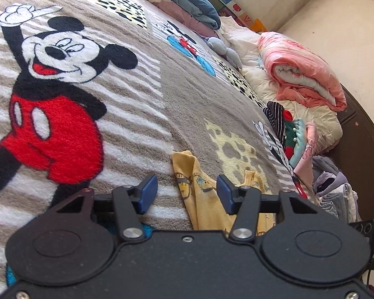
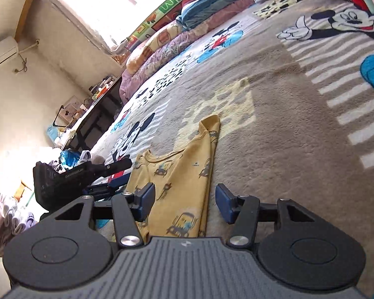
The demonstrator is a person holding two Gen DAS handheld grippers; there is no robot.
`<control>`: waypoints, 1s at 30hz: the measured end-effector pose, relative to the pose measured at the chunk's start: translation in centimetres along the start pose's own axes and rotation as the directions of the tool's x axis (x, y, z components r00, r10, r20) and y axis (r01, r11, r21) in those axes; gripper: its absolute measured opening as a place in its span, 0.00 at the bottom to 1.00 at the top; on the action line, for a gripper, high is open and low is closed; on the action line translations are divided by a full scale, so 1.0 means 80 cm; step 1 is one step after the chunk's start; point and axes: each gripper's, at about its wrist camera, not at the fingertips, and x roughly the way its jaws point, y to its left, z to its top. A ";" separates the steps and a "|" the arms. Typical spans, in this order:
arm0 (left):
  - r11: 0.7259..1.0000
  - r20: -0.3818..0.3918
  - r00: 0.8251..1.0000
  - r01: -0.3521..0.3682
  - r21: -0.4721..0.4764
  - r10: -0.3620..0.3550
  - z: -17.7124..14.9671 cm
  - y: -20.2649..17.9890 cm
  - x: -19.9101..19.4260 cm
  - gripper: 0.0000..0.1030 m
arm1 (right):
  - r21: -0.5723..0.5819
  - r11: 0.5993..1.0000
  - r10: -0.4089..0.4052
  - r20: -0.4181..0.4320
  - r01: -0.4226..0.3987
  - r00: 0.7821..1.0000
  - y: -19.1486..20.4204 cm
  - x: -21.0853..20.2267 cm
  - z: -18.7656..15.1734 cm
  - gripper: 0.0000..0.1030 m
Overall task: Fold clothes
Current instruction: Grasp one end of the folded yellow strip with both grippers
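Note:
A small yellow child's shirt (image 2: 182, 174) with car prints lies on the Mickey Mouse blanket (image 2: 286, 124), one side folded over. In the left wrist view the shirt (image 1: 202, 194) lies just ahead of my left gripper (image 1: 187, 194), which is open with nothing between its blue pads. My right gripper (image 2: 184, 201) is open above the shirt's lower part, pads apart on either side of the cloth, gripping nothing. The left gripper's black body (image 2: 69, 177) shows at the shirt's left side in the right wrist view.
A stack of folded clothes (image 1: 294, 134) lies at the blanket's right edge, with a rolled pink quilt (image 1: 306, 74) beyond it. Folded quilts and pillows (image 2: 212, 5) line the far side. A dark desk (image 2: 92, 122) and more clothes (image 2: 10, 219) stand off the bed.

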 end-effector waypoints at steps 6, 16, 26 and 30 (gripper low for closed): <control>0.998 -0.012 0.998 0.061 -0.020 -0.061 0.006 0.007 0.007 0.41 | 0.040 0.997 0.067 -0.062 -0.065 0.996 -0.030 0.064 0.047 0.47; 0.990 -0.052 0.991 0.119 -0.074 -0.123 0.018 0.020 0.028 0.29 | 0.026 0.990 0.138 -0.119 -0.136 0.983 -0.046 0.106 0.087 0.42; 0.992 -0.001 0.993 0.119 -0.033 -0.119 0.018 0.008 0.016 0.08 | 0.013 0.993 0.118 -0.114 -0.117 0.986 -0.047 0.103 0.085 0.12; 0.990 0.050 0.988 0.142 0.012 -0.143 0.016 -0.005 -0.001 0.07 | -0.029 0.992 0.121 -0.047 -0.122 0.992 -0.033 0.082 0.083 0.11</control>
